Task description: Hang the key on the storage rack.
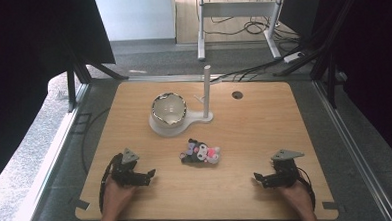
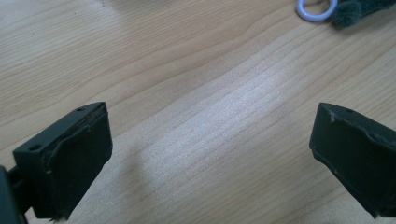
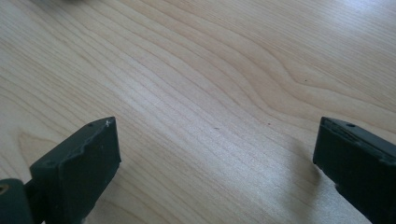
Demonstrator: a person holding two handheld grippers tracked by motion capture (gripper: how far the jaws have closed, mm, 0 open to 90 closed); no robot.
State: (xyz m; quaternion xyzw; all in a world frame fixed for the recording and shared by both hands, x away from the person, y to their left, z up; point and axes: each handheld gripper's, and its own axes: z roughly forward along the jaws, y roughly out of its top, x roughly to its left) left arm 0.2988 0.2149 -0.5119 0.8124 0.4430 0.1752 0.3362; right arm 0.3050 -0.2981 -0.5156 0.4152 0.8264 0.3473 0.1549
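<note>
A small plush toy (image 1: 201, 153) in black, grey and pink lies in the middle of the wooden table (image 1: 264, 117). Behind it a glossy bowl (image 1: 169, 109) sits on a white stand base with an upright white post (image 1: 207, 90). My left gripper (image 1: 148, 175) rests low at the table's front left, jaws wide apart over bare wood (image 2: 210, 140). A white ring (image 2: 316, 9) and a bit of dark plush (image 2: 355, 11) peek in at the top of the left gripper view. At the front right my right gripper (image 1: 259, 179) also stands open with nothing between its jaws (image 3: 215, 158).
A round cable hole (image 1: 237, 95) is in the tabletop at the back right. Black frame posts (image 1: 72, 91) stand beside the table's left edge, and cables (image 1: 262, 67) run across the floor behind. Bare wood lies between the two grippers.
</note>
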